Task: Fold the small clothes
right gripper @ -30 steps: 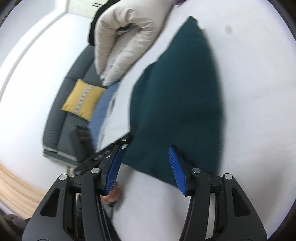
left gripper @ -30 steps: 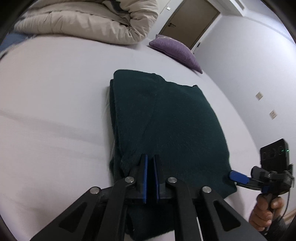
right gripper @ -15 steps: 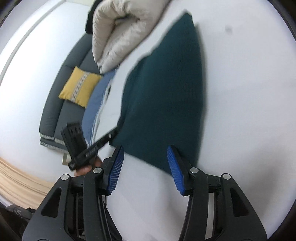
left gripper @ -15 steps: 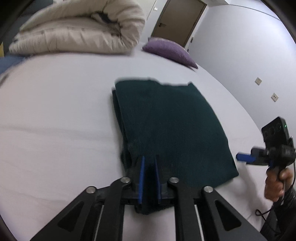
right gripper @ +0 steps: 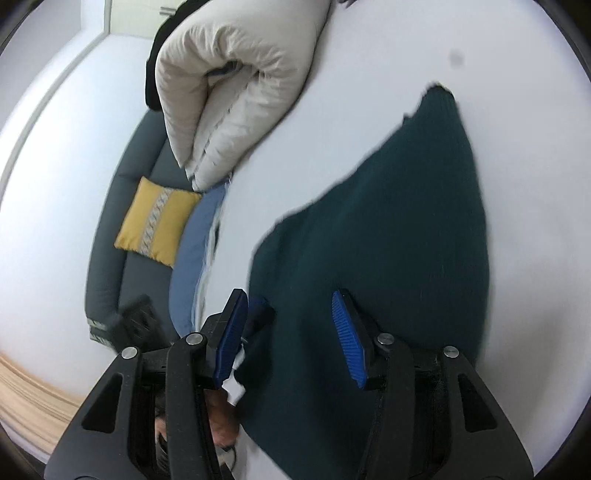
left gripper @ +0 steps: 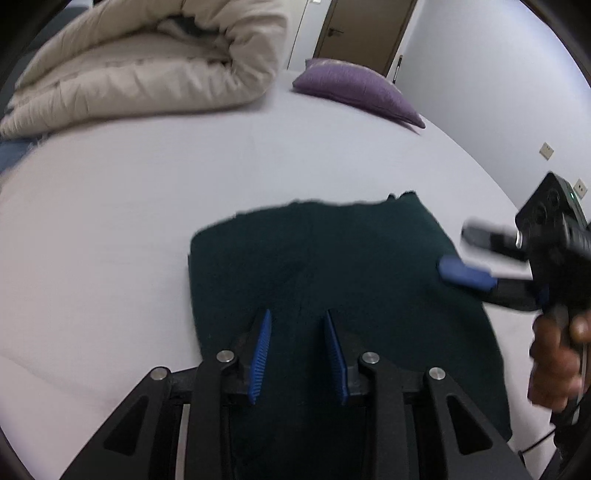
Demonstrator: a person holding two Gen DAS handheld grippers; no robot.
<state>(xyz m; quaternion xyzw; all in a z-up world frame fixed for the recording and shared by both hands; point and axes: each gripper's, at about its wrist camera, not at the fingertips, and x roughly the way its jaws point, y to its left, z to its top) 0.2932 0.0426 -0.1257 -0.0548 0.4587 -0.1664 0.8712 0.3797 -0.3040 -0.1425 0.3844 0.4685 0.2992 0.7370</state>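
Both black blue-padded grippers, left (left gripper: 297,354) and right (right gripper: 291,338), hover spread and empty above the dark green folded knit garment (left gripper: 332,280) on the white bed (left gripper: 110,221); the left jaws have just been opening. Soft, floppy: pinch its corners.

A rolled cream duvet (left gripper: 147,70) lies at the bed's (left gripper: 110,206) eleven o'clock, a purple pillow (left gripper: 354,86) at one o'clock — a brown door (left gripper: 365,33) behind it. Off the bed's edge, a grey sofa (right gripper: 125,206) carries a yellow cushion (right gripper: 159,221).
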